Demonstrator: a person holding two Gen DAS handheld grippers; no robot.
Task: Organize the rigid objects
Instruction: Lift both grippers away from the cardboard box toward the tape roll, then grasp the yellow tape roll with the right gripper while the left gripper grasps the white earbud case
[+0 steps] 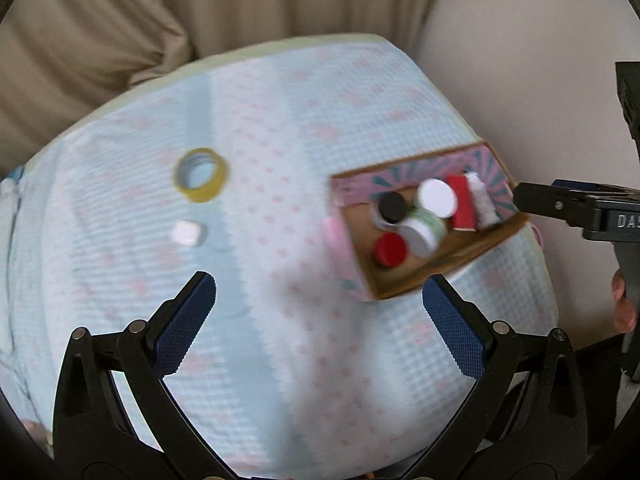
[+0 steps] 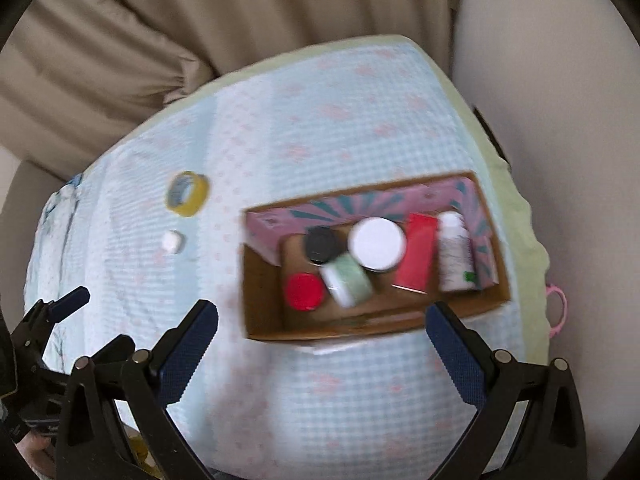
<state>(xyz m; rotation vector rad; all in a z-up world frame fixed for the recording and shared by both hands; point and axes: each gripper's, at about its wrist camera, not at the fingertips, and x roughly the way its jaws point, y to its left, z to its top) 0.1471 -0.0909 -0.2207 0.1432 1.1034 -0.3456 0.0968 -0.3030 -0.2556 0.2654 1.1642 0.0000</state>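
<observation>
A cardboard box (image 2: pixel 260 292) with pink and teal patterned walls sits on the right of the light blue cloth; it also shows in the left wrist view (image 1: pixel 400 280). It holds a red-lidded jar (image 2: pixel 305 291), a green jar (image 2: pixel 347 283), a black-lidded jar (image 2: pixel 320 245), a white-lidded jar (image 2: pixel 377 243), a red box (image 2: pixel 416 258) and a white bottle (image 2: pixel 454 252). A yellow tape roll (image 1: pixel 201 175) and a small white cap (image 1: pixel 186 233) lie on the cloth at the left. My left gripper (image 1: pixel 320 312) is open and empty above the cloth. My right gripper (image 2: pixel 322 340) is open and empty, over the box's near edge.
Beige curtains (image 1: pixel 120 20) hang behind the table. The cloth has a pale green border (image 2: pixel 516 208) at the right edge. A pink ring-shaped object (image 2: pixel 558 310) hangs off the right side. The other gripper shows at the side of each view.
</observation>
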